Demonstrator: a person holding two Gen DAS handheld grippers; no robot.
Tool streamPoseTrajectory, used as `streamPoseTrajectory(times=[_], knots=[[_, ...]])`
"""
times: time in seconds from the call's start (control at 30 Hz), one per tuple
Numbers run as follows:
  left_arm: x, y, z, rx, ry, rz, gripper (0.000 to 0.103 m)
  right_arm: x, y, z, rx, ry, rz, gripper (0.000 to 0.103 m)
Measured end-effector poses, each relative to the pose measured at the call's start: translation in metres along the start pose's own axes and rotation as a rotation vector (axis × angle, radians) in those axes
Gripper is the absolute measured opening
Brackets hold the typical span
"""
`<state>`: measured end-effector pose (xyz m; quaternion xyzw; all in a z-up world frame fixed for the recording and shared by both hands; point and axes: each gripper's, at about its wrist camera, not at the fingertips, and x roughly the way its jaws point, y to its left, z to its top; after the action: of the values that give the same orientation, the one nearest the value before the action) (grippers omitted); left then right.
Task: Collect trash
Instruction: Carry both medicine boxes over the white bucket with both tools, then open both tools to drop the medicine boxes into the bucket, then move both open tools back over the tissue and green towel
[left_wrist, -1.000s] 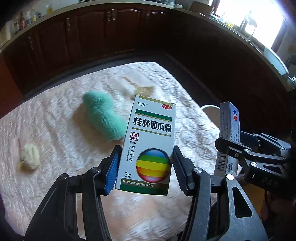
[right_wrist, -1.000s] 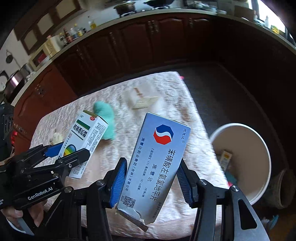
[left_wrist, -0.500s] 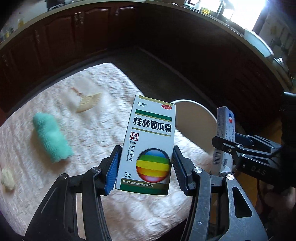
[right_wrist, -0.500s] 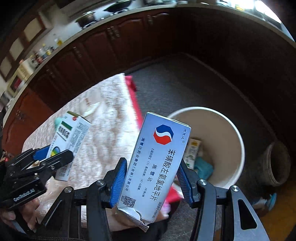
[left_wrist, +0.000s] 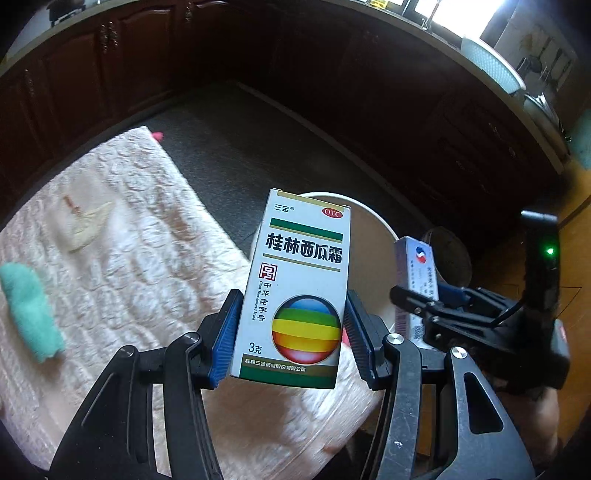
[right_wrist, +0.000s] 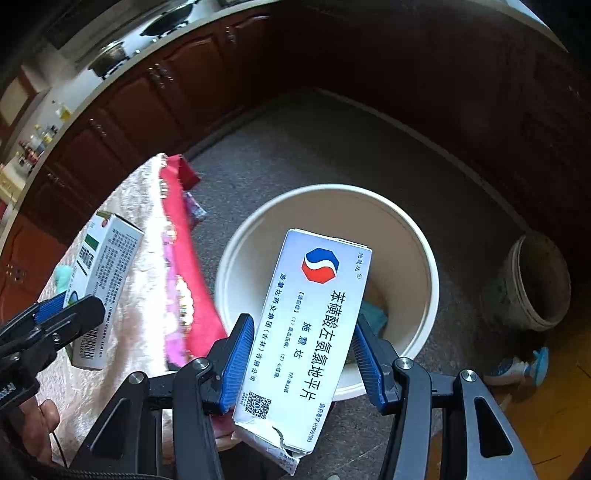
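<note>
My left gripper (left_wrist: 291, 336) is shut on a white medicine box with a rainbow ball (left_wrist: 295, 288), held upright over the table's right edge; the box also shows in the right wrist view (right_wrist: 103, 280). My right gripper (right_wrist: 303, 354) is shut on a white-and-blue medicine box with a torn lower end (right_wrist: 310, 332), held over the near rim of the white bin (right_wrist: 424, 266) on the floor. That box also shows in the left wrist view (left_wrist: 421, 273). The bin (left_wrist: 373, 258) holds some trash, mostly hidden behind the box.
The table (left_wrist: 129, 258) has a pale quilted cloth with a red fringe (right_wrist: 184, 258). A teal cloth (left_wrist: 29, 310) and a pale wrapper (left_wrist: 88, 225) lie on it. A dirty small bucket (right_wrist: 528, 280) and a spray bottle (right_wrist: 521, 367) are on the floor. Dark cabinets (left_wrist: 110, 62) surround.
Both grippers have swung right, away from the table top towards the bin, each still holding its box. The right gripper's box now hangs over the bin's rim.
</note>
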<state>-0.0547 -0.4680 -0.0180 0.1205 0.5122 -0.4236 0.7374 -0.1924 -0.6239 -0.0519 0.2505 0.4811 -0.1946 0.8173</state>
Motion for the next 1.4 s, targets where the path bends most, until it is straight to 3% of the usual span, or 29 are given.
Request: streamPoseTrajectory(times=[0.37,0.67,0.83,0.97,1.27,1.4], knots=[[0.034,-0.014,0.010,0.020,0.042,-0.009,0.053,0.029,-0.030,-0.005,0.103,0.033,-0.033,0.058],[0.065,-0.015,0.031,0.039,0.071,-0.030,0.053,0.029,-0.034,-0.009,0.122,0.039,-0.024,0.058],[0.076,-0.012,0.034,0.045,0.073,-0.022,0.056,0.026,-0.036,-0.006,0.121,0.032,-0.042,0.065],[0.080,-0.010,0.034,0.025,0.071,-0.035,0.065,0.022,-0.041,-0.006,0.129,0.029,-0.048,0.065],[0.069,0.007,0.026,0.007,0.050,-0.013,0.065,0.021,-0.035,-0.006,0.116,0.036,-0.045,0.066],[0.056,0.011,0.017,-0.013,0.027,0.030,0.065,0.020,-0.024,-0.006,0.097,0.033,-0.043,0.066]])
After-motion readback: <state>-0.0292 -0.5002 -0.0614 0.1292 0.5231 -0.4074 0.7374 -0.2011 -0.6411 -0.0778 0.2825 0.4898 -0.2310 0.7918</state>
